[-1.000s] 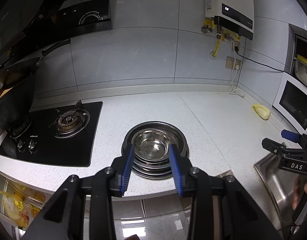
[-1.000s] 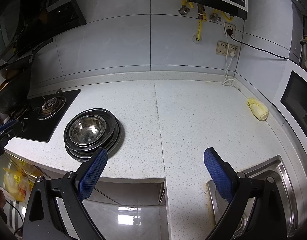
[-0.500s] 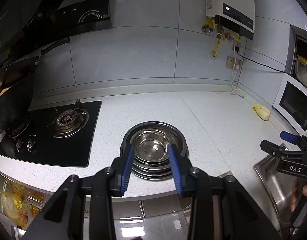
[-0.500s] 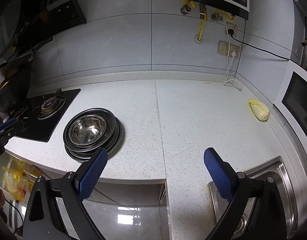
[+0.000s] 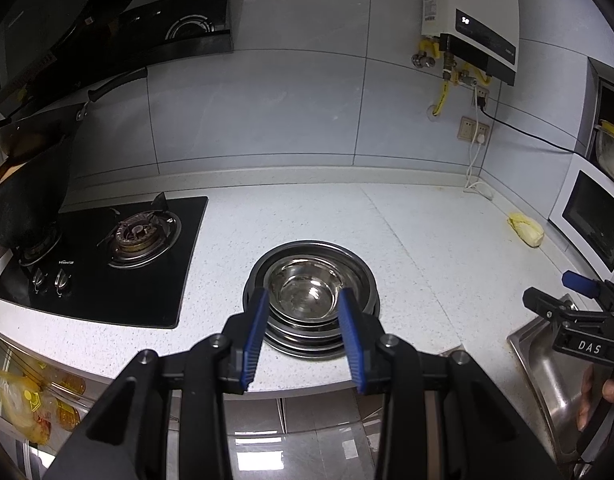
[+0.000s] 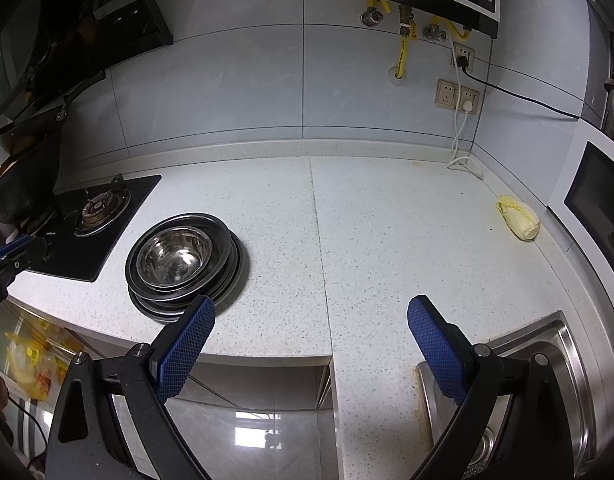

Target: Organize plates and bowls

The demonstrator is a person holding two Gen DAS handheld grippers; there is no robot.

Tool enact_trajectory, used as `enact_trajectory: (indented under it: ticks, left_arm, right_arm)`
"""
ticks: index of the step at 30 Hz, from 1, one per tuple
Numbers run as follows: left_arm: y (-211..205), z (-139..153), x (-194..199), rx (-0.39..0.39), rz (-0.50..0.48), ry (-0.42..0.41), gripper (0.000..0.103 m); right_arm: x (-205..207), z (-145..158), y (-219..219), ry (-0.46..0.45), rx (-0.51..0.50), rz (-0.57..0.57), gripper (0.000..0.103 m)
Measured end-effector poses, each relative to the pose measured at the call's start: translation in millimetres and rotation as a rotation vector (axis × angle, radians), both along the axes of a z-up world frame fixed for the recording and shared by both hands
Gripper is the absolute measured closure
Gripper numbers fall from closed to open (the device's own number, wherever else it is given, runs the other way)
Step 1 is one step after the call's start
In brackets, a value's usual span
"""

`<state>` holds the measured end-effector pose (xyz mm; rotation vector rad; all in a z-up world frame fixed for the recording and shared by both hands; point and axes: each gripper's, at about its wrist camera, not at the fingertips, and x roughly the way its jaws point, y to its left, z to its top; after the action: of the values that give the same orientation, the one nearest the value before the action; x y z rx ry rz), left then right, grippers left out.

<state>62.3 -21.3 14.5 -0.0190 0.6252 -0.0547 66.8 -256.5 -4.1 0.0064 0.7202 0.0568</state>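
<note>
No real change across the last second: both views match the earlier frames apart from slight framing drift. Stack, grippers and counter sit where they were.

Left gripper (image 5: 303,334): jaws apart at a moderate gap, nothing between the pads, held off the counter edge and aimed at the stack. Right gripper (image 6: 311,350): jaws spread wide, empty, hanging over the counter edge beside the sink (image 6: 563,344).

Task item: the stack of steel plates (image 5: 307,340) with 1 steel bowl (image 5: 305,294) nested on top, on the white counter (image 6: 347,240). In the left view it sits dead centre, just past the fingertips toward 12 o'clock. In the right view it is at 10 o'clock from the gripper, just beside the gas hob (image 6: 95,220). Yellow lump (image 6: 519,222) lies well apart at 2 o'clock, near the oven.

Read: a pause, not progress. Everything already looks nested in 1 pile, so either the sorting is done or the next grab has not begun. Left gripper is the one lined up for it; rim pinch likely.
</note>
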Motion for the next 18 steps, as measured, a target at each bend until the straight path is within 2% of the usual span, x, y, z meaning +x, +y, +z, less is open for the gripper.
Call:
enact_trajectory:
  ticks: [11,18]
  left_arm:
    - [-3.9,1.8,-2.8,0.045,0.041,-0.012,0.069]
    - [-4.7,1.3,-4.0,0.038,0.043,-0.004,0.069]
  right_arm:
    - [-0.9,-1.6,2.0,0.005,-0.002,0.005,0.008]
    - [-1.8,-2.4,2.4,0.006,-0.003,0.007,0.008]
